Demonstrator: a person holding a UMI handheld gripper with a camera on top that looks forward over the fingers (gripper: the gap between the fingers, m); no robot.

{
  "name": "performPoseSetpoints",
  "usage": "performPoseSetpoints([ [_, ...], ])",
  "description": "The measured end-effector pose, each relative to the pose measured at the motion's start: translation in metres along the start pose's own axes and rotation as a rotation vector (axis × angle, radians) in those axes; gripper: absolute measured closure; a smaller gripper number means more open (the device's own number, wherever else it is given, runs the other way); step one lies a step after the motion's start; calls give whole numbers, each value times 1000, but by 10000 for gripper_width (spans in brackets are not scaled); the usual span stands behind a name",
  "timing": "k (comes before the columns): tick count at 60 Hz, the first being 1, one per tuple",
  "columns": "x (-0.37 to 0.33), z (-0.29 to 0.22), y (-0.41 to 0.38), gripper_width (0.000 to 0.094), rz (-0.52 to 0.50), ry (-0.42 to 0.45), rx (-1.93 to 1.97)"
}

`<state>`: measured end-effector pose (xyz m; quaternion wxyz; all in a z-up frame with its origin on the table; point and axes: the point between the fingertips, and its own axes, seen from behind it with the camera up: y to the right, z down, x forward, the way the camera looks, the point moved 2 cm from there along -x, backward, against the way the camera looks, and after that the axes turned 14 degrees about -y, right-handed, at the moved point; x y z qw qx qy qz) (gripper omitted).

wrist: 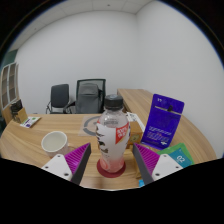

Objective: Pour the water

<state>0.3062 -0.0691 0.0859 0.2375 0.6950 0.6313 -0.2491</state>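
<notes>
gripper [112, 166] apart, straddling water bottle [112, 140] | paper cup [54, 142] left of bottle | capped, ungrasped, pour likely pending

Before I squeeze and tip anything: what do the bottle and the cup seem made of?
The bottle between the hand-held gripper fingers looks like clear, glossy thin plastic: you see through it, and it has a printed label. The cup looks like matte white paper or plastic; I cannot tell which.

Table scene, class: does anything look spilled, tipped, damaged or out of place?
Nothing stands out. The bottle stands upright between the open gripper fingers, the cup sits upright, and no water shows on the table.
</notes>
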Motion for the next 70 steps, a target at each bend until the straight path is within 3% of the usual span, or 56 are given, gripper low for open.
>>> performPoseSetpoints([
  [35,-284,35,-57,82,76,-49,40],
  [70,-347,36,-70,79,38,-16,25],
])
